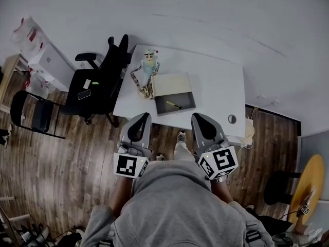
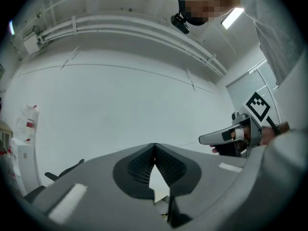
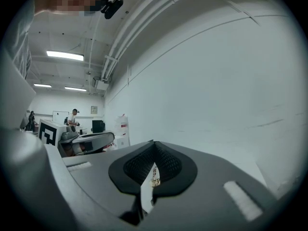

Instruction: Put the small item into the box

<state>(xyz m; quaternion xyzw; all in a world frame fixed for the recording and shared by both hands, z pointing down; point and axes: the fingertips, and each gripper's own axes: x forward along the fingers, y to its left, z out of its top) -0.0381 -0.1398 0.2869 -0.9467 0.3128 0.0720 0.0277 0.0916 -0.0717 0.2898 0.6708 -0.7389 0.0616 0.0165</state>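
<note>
Inside the box (image 1: 169, 84) lies a small item (image 1: 173, 105); left tool (image 1: 143, 116) and right tool (image 1: 198, 116) pinched closed, empty; task looks done.

Our white rectangular tabletop (image 1: 216, 91) carries a shallow open box (image 1: 184, 98), dark grey inside, with a cream lid (image 1: 169, 82). The small stick-shaped item (image 1: 173, 105) in it is yellow. The plush toy (image 1: 147, 70) is pale blue with leopard spots. Our grey left tool (image 1: 143, 116) and right tool (image 1: 197, 116) bear black-and-white square markers.
</note>
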